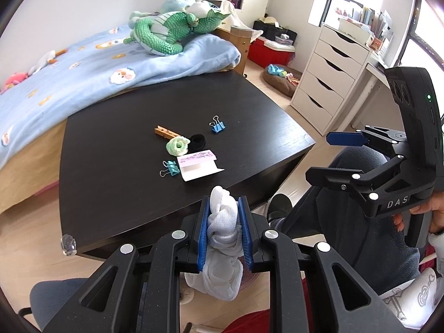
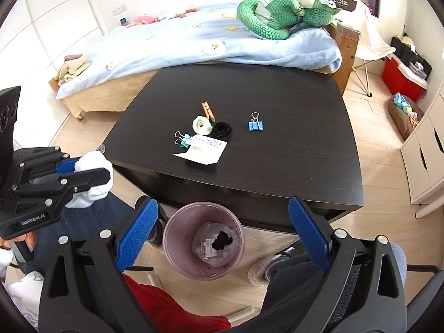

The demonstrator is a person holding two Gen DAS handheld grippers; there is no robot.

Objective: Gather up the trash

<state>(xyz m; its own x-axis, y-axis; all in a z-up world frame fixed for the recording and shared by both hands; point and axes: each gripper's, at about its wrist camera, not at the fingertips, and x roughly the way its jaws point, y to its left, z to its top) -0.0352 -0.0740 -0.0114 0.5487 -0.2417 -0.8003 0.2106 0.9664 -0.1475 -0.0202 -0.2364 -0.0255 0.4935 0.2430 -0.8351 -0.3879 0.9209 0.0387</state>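
My left gripper (image 1: pixel 223 223) is shut on a crumpled white cloth wad (image 1: pixel 222 227), held off the near edge of the dark table (image 1: pixel 111 138); it also shows at the left of the right wrist view (image 2: pixel 91 174). My right gripper (image 2: pixel 222 236) is open and empty, directly above a translucent pink trash bin (image 2: pixel 204 240) on the floor that holds a plastic wrapper and a black scrap. It shows at the right of the left wrist view (image 1: pixel 333 155). On the table lie a white paper slip (image 2: pixel 202 148), a green-white ring (image 2: pixel 202 125) and a black hair tie (image 2: pixel 222 130).
Also on the table (image 2: pixel 291 138): a wooden clothespin (image 2: pixel 208 111), a blue binder clip (image 2: pixel 255 123) and a teal binder clip (image 2: pixel 181 138). A bed with a blue blanket (image 2: pixel 208 41) borders the far side. White drawers (image 1: pixel 330 77) stand right. My legs and chair are below.
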